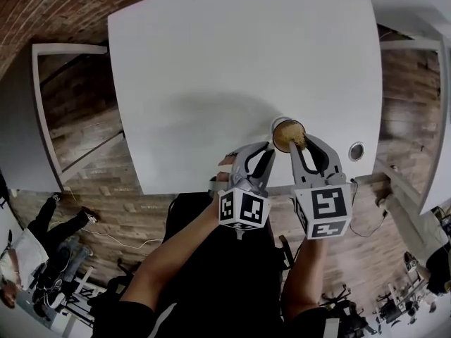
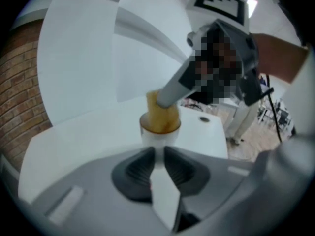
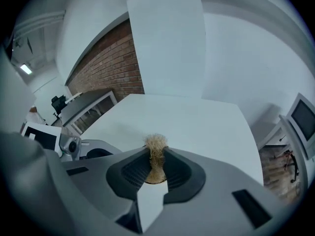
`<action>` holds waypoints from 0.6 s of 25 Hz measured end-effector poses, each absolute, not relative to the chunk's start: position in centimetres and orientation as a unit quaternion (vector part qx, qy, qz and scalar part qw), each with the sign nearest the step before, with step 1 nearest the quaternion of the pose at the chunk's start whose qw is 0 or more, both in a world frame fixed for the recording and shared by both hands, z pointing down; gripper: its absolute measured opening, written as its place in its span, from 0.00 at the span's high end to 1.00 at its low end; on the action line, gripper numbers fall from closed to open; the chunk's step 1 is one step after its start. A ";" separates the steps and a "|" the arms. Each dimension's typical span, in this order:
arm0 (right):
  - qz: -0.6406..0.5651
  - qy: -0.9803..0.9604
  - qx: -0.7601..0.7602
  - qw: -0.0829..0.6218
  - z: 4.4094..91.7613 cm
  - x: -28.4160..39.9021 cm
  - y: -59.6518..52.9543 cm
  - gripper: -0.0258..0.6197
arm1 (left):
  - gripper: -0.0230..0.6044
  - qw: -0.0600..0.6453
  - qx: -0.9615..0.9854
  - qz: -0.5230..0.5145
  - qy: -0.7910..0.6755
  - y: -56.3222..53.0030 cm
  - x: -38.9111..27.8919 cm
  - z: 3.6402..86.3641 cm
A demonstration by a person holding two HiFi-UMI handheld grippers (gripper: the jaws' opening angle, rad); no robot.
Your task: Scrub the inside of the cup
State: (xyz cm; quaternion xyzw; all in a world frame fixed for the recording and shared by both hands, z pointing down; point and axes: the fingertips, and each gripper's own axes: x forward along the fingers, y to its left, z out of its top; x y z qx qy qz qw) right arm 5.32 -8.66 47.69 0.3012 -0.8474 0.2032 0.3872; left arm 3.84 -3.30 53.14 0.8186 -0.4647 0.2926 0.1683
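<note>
The left gripper [image 2: 158,154] is clamping the cup [image 2: 160,137] to steady it on the table [image 1: 211,62]. The right gripper [image 3: 156,156] is pushing its gripped scrubber [image 3: 156,144] inside the cup.

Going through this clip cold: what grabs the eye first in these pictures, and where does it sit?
The tan fibrous scrubber stuffed into the small white cup stands out first, near the front edge of the large white table. The right gripper is clamped on the scrubber, while the left gripper appears to pinch the cup's near side, its jaws almost together.
</note>
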 end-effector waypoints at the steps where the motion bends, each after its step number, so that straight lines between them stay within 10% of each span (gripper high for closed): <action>1: 0.206 -0.849 0.307 0.378 47.4 5.5 -8.7 0.87 | 0.86 0.172 0.817 0.292 -0.466 -3.3 3.7 53.2; 15: 0.209 -0.873 0.378 0.227 38.4 7.9 -8.6 0.87 | 0.81 0.179 0.821 0.286 -0.461 -2.3 2.0 49.9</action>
